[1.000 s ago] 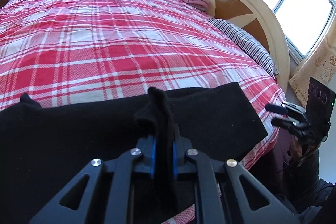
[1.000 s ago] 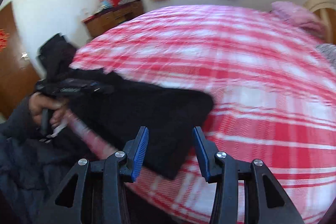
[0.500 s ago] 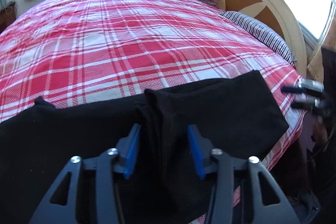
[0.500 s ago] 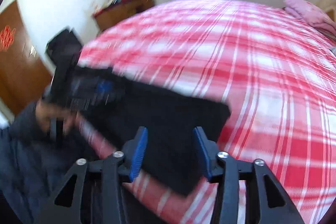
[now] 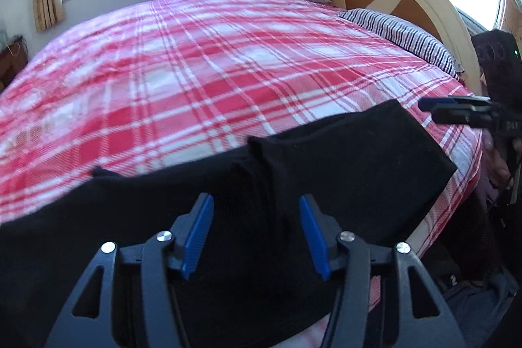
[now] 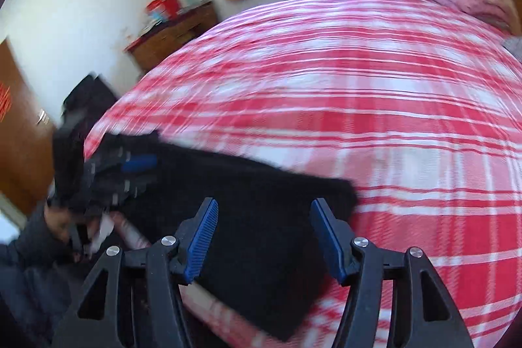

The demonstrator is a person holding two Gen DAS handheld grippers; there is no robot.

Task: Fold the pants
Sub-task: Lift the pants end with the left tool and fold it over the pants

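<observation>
So a second ago the left gripper (image 5: 256, 234) was pinched tight on a ridge of the black pants (image 5: 342, 172), and it's just been opening: the blue pads now stand apart with that ridge sitting loose between them, not squeezed. The right gripper (image 6: 264, 237) has been spreading its jaws too and has slid across over the pants' end, nothing clamped, cloth just lying under it. The pants are lying along the near edge of the bed (image 5: 195, 80), on the red plaid cover, partly folded over themselves. My worry: that raised ridge hasn't been flattened, so the fold may spring back or bunch. Also the pants sit close to the mattress edge, so a careless drag could pull them off.
</observation>
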